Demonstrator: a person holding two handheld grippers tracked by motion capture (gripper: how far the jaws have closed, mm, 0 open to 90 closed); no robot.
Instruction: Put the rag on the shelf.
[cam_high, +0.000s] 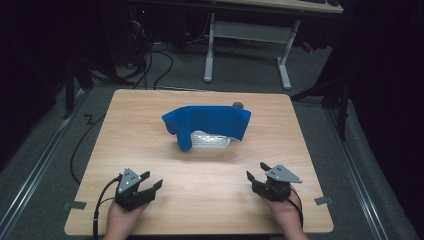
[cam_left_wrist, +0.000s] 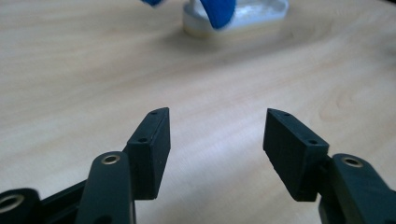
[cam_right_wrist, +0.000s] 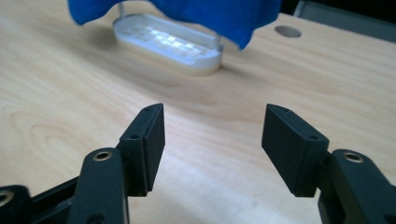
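Centrally on light wooden table (cam_high: 150, 150): blue cloth (cam_high: 210, 122) draped over white oval slotted plastic tray (cam_high: 210, 140), approx. mid-table. Left gripper (cam_high: 150, 182) held nr front edge, jaws spread wide, nothing btwn them. Right gripper (cam_high: 256, 171) likewise held nr front edge, jaws wide apart, empty. Both kept well apart from cloth. Small round hole (cam_high: 238, 105) noted behind cloth.

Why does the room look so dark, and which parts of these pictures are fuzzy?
High view: light falls on the table; the floor and room behind are dim. Left gripper view: the blue cloth and white tray are blurred. Right gripper view: they are soft too, with glare on the tray.
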